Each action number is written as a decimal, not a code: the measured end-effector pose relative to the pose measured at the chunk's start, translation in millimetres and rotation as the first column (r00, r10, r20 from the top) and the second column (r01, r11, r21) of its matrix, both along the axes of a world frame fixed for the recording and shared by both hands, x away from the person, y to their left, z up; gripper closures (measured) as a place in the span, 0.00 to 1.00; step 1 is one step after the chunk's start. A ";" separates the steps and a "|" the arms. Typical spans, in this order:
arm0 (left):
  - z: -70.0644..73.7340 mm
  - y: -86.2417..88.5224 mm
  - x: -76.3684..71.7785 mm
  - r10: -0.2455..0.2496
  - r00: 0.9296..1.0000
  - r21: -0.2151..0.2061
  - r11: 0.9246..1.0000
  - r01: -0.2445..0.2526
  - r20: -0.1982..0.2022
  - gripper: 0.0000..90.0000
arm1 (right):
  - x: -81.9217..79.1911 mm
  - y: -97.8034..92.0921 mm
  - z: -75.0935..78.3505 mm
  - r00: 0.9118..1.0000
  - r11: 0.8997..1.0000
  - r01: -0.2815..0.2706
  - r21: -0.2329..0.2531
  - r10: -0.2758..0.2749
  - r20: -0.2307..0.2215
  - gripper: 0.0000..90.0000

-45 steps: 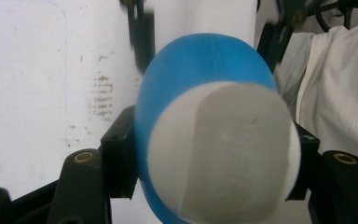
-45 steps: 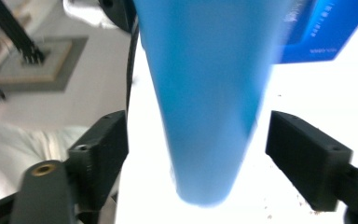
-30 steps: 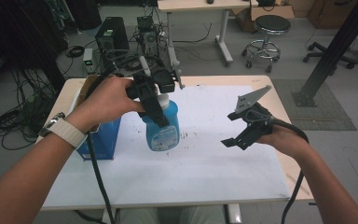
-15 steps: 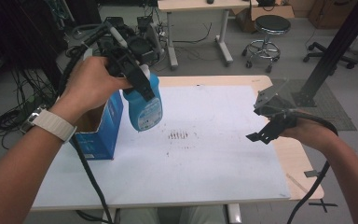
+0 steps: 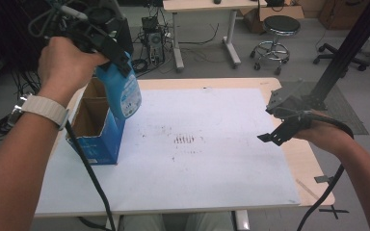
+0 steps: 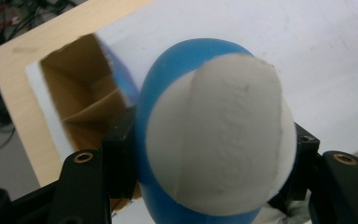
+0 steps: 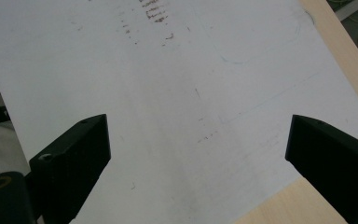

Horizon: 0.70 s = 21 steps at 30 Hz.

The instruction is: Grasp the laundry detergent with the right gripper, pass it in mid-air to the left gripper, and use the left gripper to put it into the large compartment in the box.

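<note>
Bottle [image 5: 124, 94] in left claw [image 5: 107, 41], above open, empty-looking box [image 5: 95, 126]

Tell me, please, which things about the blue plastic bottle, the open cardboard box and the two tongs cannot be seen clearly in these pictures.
- Blue plastic bottle: in the high view the left tongs and hand cover its top; its label print is too small to read.
- Open blue cardboard box: its floor is hidden by its own walls in the high view and by the bottle in the left gripper view.
- Right tongs: they are small and dark in the high view.
</note>
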<state>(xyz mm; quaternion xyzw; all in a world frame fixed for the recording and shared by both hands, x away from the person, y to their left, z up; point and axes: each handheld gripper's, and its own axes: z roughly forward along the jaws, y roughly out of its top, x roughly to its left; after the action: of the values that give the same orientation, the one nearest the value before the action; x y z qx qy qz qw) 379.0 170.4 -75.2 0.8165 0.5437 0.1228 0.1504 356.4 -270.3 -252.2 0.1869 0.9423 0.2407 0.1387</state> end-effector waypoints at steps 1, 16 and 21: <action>0.3 4.9 0.6 0.024 1.000 -0.005 1.000 -0.024 0.001 0.42 | 0.5 0.0 0.7 1.000 1.000 0.003 0.001 -0.003 0.004 0.07; -27.5 73.5 7.6 0.330 0.944 0.006 0.944 -0.330 0.020 0.42 | -0.6 4.9 3.4 1.000 1.000 0.006 -0.001 -0.006 0.008 0.07; -53.6 84.6 7.2 0.369 0.929 0.001 0.929 -0.369 0.025 0.42 | -8.1 8.0 0.4 1.000 1.000 0.004 -0.007 -0.003 0.008 0.07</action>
<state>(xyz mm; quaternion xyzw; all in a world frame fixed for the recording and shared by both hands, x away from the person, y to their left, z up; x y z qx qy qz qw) 386.1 255.0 -128.8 0.6988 0.6851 0.1605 0.1288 348.3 -262.3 -251.7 0.1871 0.9422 0.2380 0.1436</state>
